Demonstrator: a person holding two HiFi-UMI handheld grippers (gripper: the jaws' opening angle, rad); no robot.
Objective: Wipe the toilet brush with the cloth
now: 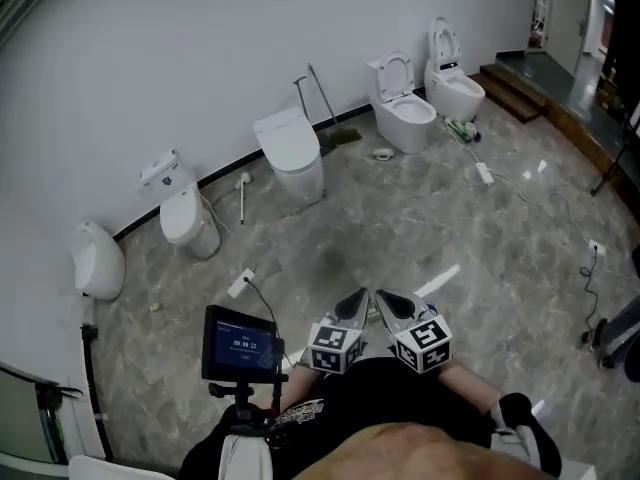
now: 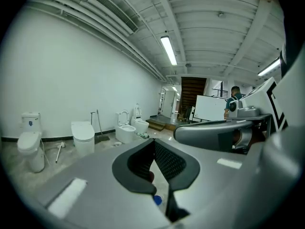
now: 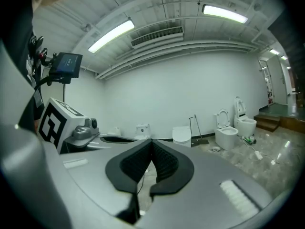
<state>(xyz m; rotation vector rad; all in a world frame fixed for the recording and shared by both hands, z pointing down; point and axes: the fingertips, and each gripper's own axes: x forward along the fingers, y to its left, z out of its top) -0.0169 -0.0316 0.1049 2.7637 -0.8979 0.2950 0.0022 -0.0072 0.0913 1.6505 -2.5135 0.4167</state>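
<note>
Task not started yet, by the look of it. Left hand-held gripper (image 1: 356, 298) and right hand-held gripper (image 1: 388, 298) are both up in front of the person's body, side by side, pointing out over the floor (image 1: 400, 218). Each has its jaws together with nothing between them. What looks like the toilet brush (image 1: 242, 196) is well away across the room: a thin stick with a pale head, against the wall between the small tank toilet (image 1: 187, 216) and the closed-lid toilet (image 1: 291, 152). I see no cloth in any view. A greenish thing (image 1: 460, 126) lies by the far toilets, too small to tell what it is. To do this step well I'd say find the cloth first, then walk in close before opening either hand-held gripper. Clamp one on the brush handle away from the head and bunch the cloth well into the other. Watch the cable (image 1: 262, 303) on the floor when stepping in.
</note>
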